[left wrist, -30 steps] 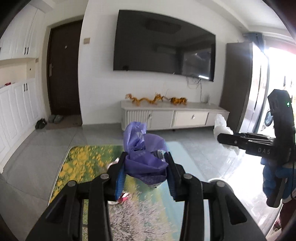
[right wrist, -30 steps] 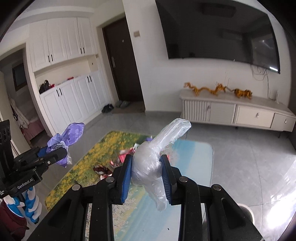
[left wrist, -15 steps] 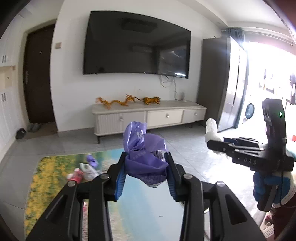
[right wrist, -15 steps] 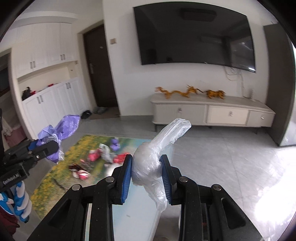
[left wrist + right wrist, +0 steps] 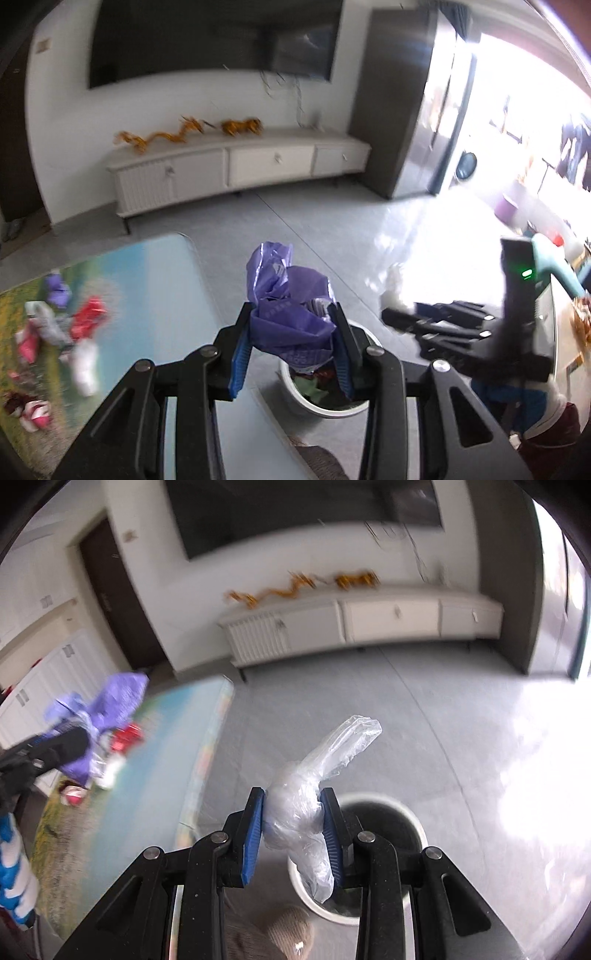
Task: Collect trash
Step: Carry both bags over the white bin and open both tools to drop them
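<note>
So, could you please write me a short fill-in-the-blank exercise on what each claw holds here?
1. The left claw is shut on a crumpled ____ bag.
2. The right claw grips a clear ____ bag.
3. Below both claws stands a white ____.
4. More litter lies on the ____.

Missing words: purple; plastic; bin; rug

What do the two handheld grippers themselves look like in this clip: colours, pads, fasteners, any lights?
Both grippers, left and right, are matte black linkages with silver pivot bolts and ribbed blue finger pads. Seen from the left camera, the right unit has a black upright body with a green light. The gloves look blue and white.
</note>
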{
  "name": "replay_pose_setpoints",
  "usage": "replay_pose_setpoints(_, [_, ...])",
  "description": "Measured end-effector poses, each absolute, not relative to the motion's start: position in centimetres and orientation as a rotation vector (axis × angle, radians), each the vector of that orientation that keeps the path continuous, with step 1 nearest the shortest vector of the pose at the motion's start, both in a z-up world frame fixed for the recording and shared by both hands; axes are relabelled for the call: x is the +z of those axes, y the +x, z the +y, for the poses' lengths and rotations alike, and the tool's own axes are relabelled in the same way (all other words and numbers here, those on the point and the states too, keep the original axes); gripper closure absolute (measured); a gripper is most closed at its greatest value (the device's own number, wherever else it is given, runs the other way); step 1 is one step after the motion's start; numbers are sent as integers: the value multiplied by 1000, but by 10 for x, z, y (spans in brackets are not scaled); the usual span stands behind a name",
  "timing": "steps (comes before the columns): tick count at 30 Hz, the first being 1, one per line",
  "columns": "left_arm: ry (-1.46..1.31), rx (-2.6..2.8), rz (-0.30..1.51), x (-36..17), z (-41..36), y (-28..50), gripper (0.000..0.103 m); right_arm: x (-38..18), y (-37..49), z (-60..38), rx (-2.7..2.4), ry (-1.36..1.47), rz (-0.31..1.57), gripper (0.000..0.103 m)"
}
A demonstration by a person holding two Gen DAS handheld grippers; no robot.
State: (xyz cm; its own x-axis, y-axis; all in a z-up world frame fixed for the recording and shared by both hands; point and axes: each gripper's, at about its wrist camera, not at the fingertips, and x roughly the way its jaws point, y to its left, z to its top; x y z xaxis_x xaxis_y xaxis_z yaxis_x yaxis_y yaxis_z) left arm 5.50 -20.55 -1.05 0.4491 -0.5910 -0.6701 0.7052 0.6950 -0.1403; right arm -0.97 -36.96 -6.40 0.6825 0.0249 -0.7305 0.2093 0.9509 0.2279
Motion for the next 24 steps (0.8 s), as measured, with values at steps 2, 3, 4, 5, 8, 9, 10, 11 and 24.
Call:
replay_pose_setpoints(2, [192,-829,804,-30,-232,59,66,-88,-8,-389,-125,343,856,74])
replay_pose_setpoints(3, [208,-839,829,-41,-246,62,66,-103,-7,-399,-135,370,876,74])
replay_pose_setpoints(4, [218,-845,850,-51,-257,66,65,-113,-7,-409,-142,389,888,74])
replay_pose_setpoints(5, [224,-851,874,-60,-268,69,64,-124,-6,-416,-150,408,903,74])
replay_pose_setpoints(8, [216,-862,958,-91,-295,83,64,-154,-1,-437,-181,453,958,73])
replay_pose_setpoints(9, [208,-867,989,-102,-304,86,64,-160,1,-440,-187,461,972,72])
replay_pose_setpoints(10, [200,-874,1016,-112,-311,90,64,-169,3,-445,-192,470,990,72])
replay_pose_setpoints(11, [194,-879,1036,-119,-317,93,64,-175,3,-447,-197,476,1005,72])
replay_pose_setpoints(24, [133,-955,1164,-164,-351,106,44,-217,3,-472,-265,527,1079,57])
